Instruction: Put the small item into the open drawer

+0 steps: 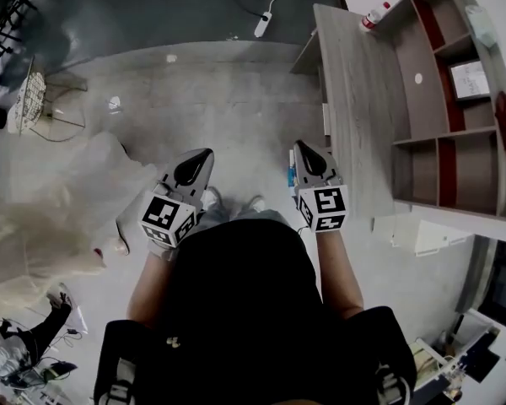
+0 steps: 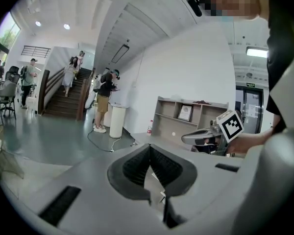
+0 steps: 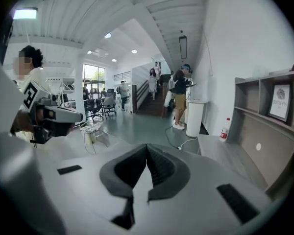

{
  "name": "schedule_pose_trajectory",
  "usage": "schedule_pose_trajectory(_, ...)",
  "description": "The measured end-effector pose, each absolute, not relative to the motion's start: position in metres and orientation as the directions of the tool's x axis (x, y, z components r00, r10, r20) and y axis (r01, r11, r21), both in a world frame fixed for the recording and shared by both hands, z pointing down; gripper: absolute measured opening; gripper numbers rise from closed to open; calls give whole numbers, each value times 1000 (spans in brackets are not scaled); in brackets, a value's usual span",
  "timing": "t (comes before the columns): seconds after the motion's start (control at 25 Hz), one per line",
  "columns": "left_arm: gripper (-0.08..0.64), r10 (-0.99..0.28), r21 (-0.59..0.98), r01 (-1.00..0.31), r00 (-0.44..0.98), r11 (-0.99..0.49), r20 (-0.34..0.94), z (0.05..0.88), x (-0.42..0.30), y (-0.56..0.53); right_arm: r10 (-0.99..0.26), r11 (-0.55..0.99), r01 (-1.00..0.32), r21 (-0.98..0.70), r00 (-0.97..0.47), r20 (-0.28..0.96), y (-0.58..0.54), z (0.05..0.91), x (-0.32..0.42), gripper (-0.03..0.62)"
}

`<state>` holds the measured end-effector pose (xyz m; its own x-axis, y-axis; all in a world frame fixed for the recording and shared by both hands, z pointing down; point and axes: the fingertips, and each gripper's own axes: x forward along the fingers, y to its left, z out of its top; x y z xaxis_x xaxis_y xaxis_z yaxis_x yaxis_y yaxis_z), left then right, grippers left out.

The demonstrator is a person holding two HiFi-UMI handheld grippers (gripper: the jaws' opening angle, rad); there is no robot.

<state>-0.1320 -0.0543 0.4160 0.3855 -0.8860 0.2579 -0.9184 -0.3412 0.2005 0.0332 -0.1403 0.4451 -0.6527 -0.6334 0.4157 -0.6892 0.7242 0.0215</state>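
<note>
I stand at the left side of a grey wooden desk (image 1: pixel 350 99) and hold both grippers out over the floor. My left gripper (image 1: pixel 201 155) is shut with nothing in it; its pads meet at the tip (image 2: pixel 149 147). My right gripper (image 1: pixel 299 147) hangs close to the desk's edge, also shut and empty (image 3: pixel 147 146). What looks like an open drawer (image 1: pixel 306 56) sticks out from the desk's far left side. A small white round thing (image 1: pixel 418 78) shows on the back panel of the shelf unit (image 1: pixel 455 133). I cannot tell whether it is the small item.
A bottle with a red cap (image 1: pixel 373 18) stands at the desk's far corner, and a framed picture (image 1: pixel 470 78) sits in the shelf. A power strip (image 1: pixel 262 25) lies on the floor beyond. Pale plastic sheeting (image 1: pixel 51 218) lies at my left. People stand by a white bin (image 3: pixel 194 117).
</note>
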Motion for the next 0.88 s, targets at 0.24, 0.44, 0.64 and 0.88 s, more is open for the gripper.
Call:
schedule_pose_trajectory(0.24,2,-894,196,-918,384,-344,232,402,-143,-44,-623,753,-658,21,-702,346,-118,410,20,12)
schedule_pose_trajectory(0.44,2,-894,190,-915,393,-357,215,394,-148,-40,-619,763,-646,23,-718,318,-107,396,16,12)
schedule_pose_trajectory(0.64,2,-893,186,-912,401,-367,204,390,-150,-41,-620,761,-649,11,-723,304,-102,391,14,12)
schedule_pose_trajectory(0.88,2,-888,182,-906,414,-382,200,388,-150,-45,-627,756,-655,13,-717,304,-101,388,10,12)
